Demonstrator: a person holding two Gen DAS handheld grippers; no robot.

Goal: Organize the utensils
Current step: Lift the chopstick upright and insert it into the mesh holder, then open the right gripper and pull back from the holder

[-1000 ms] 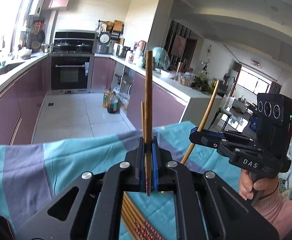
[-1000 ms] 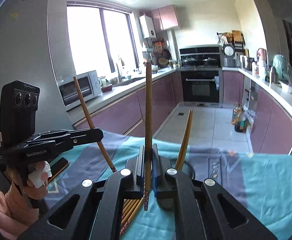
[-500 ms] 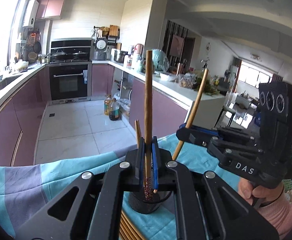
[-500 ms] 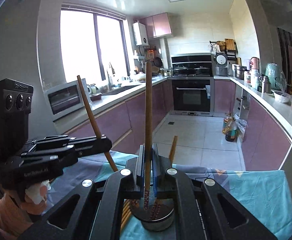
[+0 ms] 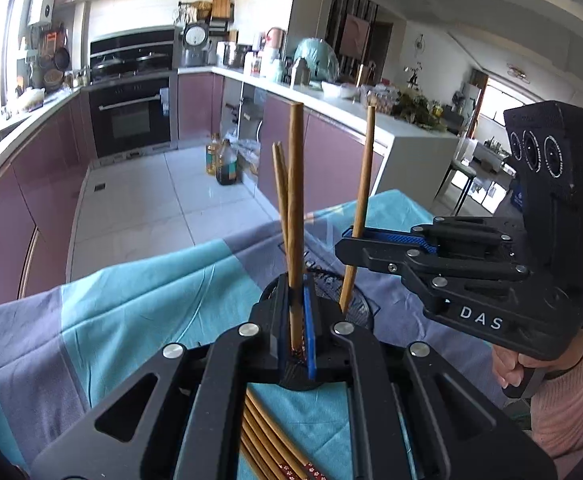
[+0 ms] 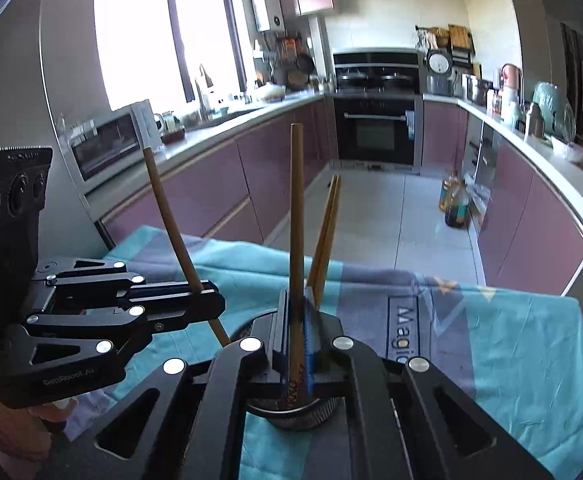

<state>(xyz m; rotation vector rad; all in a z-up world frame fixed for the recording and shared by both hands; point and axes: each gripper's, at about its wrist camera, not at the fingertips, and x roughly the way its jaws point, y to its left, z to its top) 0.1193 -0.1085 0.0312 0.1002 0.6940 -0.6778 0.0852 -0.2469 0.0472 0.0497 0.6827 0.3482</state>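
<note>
Wooden chopstick (image 5: 295,216) is kept clamped upright in the left gripper (image 5: 297,336), now lowered over the dark holder (image 5: 355,308), while in the right view the right gripper (image 6: 296,344) likewise pinches its chopstick (image 6: 296,216) above the holder (image 6: 303,416) on the cloth (image 6: 511,340).

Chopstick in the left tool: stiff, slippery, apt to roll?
Probably stiff: the chopstick stands straight above the left tool, pinched only near its patterned end. Likely light, since that short pinch holds it upright. Looks round and smooth, so it may pivot in the grip or roll on the cloth.
</note>
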